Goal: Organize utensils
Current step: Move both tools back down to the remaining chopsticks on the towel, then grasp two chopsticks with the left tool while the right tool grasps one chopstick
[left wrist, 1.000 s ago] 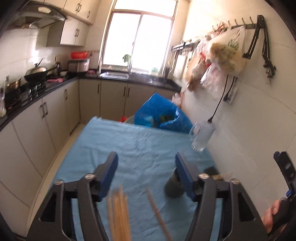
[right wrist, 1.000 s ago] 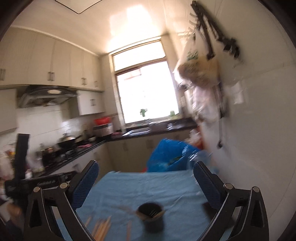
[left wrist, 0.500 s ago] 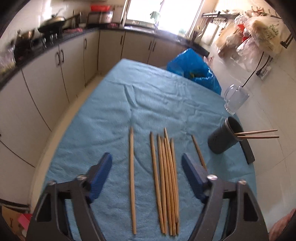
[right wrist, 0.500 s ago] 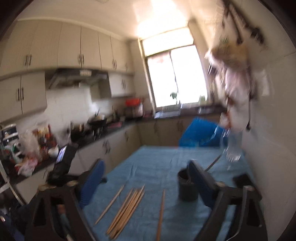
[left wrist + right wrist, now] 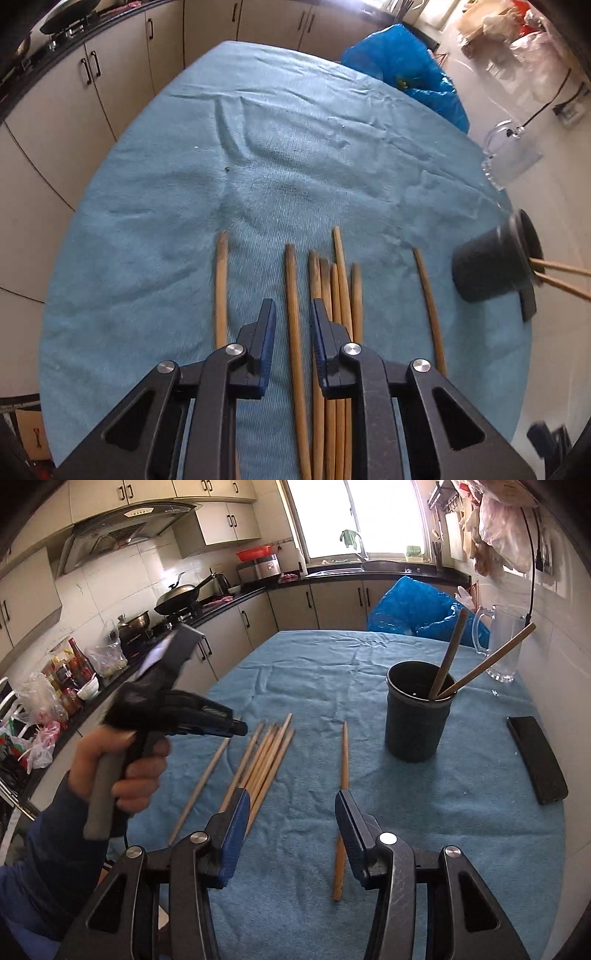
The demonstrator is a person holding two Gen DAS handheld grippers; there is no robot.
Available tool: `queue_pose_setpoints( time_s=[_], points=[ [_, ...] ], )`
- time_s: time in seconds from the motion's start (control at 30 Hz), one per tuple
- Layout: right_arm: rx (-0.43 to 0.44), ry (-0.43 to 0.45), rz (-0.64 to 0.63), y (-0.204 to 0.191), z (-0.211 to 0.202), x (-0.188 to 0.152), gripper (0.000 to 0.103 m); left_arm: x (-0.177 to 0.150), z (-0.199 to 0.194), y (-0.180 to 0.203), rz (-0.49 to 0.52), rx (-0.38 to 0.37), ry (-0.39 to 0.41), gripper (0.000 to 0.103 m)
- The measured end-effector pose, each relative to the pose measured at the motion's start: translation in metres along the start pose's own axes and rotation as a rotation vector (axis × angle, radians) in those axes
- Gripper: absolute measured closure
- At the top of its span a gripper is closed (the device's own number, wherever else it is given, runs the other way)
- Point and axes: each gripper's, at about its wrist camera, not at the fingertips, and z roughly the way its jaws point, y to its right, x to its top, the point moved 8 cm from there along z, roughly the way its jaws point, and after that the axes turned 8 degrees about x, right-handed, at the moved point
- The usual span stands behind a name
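Left wrist view: the left gripper [image 5: 293, 321], jaws just closing, straddles one chopstick [image 5: 294, 314] lying on the blue cloth [image 5: 258, 166] without yet pinching it, while the right gripper [image 5: 291, 812], also closing, is empty.

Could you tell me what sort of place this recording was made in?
It looks like a home kitchen. A range hood hangs over a stove with a wok, cabinets run under a dark countertop below the window, and a cloth-covered table holds chopsticks beside a dark cup.
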Motion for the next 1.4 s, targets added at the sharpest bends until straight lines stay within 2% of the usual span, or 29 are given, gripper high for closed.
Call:
queue_pose_setpoints(
  time_s=[0.23,0.33,0.57,0.7,0.8,0.87,1.0,1.1,1.4],
  points=[
    [-0.003,-0.008,0.003,0.000,0.001,-0.001,0.051,0.012,0.025,0.001,-0.003,0.047,-0.028,0.087],
    [-0.008,-0.019,0.004,-0.001,0.005,0.000,0.051,0.015,0.032,0.000,-0.001,0.083,-0.024,0.096],
    [0.004,-0.083,0.006,-0.009,0.028,0.010,0.051,-0.002,0.022,-0.016,-0.032,0.068,-0.004,0.096],
    [0.039,-0.159,0.060,-0.011,0.059,0.025,0.053,-0.007,0.012,-0.031,-0.068,0.043,0.012,0.097],
    [0.045,-0.214,0.116,-0.006,0.092,0.039,0.060,-0.009,0.006,-0.040,-0.073,0.052,0.031,0.096],
    [0.033,-0.253,0.162,0.002,0.116,0.045,0.068,-0.011,0.005,-0.043,-0.074,0.047,0.030,0.097],
    [0.007,-0.318,0.243,0.021,0.155,0.052,0.070,-0.013,0.006,-0.046,-0.072,0.042,0.032,0.097],
    [-0.004,-0.350,0.285,0.030,0.177,0.055,0.077,-0.015,0.007,-0.051,-0.080,0.030,0.033,0.097],
    [-0.057,-0.410,0.266,0.034,0.209,0.049,0.078,-0.013,0.009,-0.059,-0.100,-0.003,0.033,0.097]
  ],
)
